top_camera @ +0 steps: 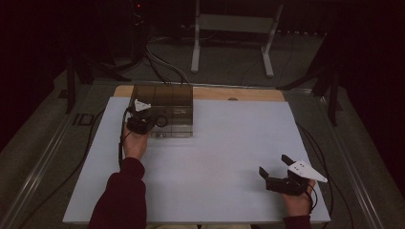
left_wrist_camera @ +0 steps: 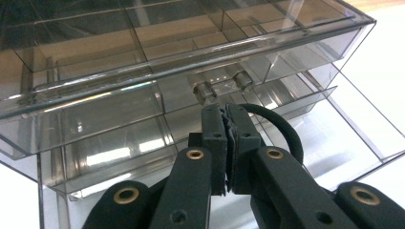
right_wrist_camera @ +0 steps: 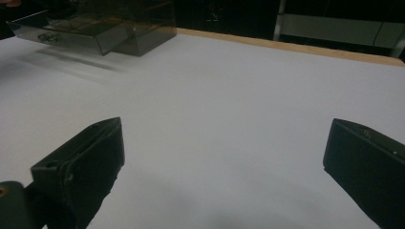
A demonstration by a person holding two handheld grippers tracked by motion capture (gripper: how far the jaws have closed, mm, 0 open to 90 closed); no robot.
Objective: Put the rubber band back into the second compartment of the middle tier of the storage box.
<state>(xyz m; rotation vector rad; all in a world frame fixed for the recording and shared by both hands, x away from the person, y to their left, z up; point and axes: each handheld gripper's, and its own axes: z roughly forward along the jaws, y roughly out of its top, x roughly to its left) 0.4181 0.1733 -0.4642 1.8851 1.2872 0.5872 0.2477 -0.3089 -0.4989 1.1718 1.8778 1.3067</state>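
A smoky clear plastic drawer box [top_camera: 162, 98] stands at the far left of the white table top [top_camera: 215, 157], with a lower drawer [top_camera: 174, 130] pulled out toward me. My left gripper [top_camera: 153, 120] hovers over that drawer, shut on a thin black elastic loop [top_camera: 161, 120]. In the left gripper view the jaws [left_wrist_camera: 225, 112] pinch the loop [left_wrist_camera: 282, 128], which curves off to the right just in front of the box's drawers [left_wrist_camera: 119, 143]. My right gripper [top_camera: 273, 164] rests near the front right of the table, open, with nothing but bare table between its fingers [right_wrist_camera: 224, 133]. The box [right_wrist_camera: 95, 28] lies far off at its upper left.
A wooden strip [top_camera: 248, 94] runs along the table's far edge. Behind it a white metal frame [top_camera: 229, 24] stands on the dark floor, with cables [top_camera: 157, 64] trailing across it. Dark stands [top_camera: 329, 86] flank the table at both back corners.
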